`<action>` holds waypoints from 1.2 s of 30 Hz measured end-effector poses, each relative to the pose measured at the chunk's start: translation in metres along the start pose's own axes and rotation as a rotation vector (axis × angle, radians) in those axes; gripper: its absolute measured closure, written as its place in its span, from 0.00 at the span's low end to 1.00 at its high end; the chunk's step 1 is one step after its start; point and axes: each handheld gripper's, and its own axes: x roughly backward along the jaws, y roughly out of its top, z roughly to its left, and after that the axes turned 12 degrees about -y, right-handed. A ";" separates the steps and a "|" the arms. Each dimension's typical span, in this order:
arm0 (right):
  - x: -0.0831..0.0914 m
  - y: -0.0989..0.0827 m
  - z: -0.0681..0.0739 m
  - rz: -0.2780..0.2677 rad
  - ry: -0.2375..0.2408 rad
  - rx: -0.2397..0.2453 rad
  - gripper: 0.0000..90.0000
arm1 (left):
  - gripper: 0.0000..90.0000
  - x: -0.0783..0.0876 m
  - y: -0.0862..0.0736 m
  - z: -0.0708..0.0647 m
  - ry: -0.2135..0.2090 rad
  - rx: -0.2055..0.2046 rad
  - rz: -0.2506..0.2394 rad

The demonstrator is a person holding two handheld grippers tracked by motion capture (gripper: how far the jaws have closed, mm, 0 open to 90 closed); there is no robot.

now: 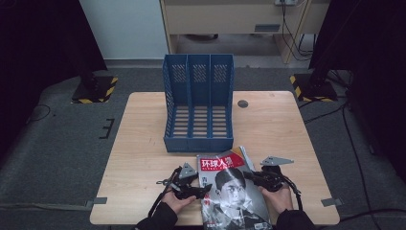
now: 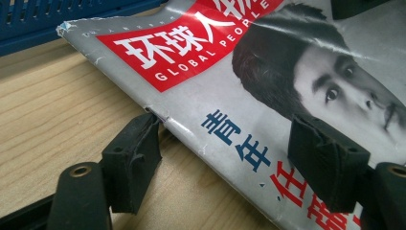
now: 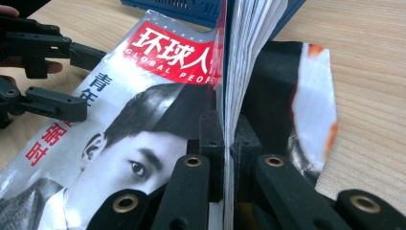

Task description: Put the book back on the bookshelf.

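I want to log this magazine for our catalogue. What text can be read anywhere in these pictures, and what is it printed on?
"环球人" with a cut-off fourth character, white on the red banner of the magazine cover.
"GLOBAL PEOPLE", small white letters under it on the same banner.
"青年", blue, down the cover's spine side.
"任", red, below that; the red characters after it are cut off.
Small print on the cover's top edge: too blurred to read.

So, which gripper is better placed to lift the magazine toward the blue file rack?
The right gripper: its jaws are already shut on the page edges of the magazine. The left gripper only straddles the spine with open jaws, not pressing. The rack stands just behind.
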 end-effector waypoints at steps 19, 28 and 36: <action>0.033 0.013 0.003 -0.267 0.177 0.018 0.97 | 0.15 0.001 0.000 0.006 -0.052 0.052 -0.024; 0.019 0.008 0.001 -0.171 0.107 0.011 0.97 | 0.29 0.000 0.000 0.002 -0.058 0.027 -0.018; 0.003 0.002 0.005 -0.041 0.028 0.056 0.96 | 0.43 -0.001 0.000 -0.001 -0.066 0.023 -0.016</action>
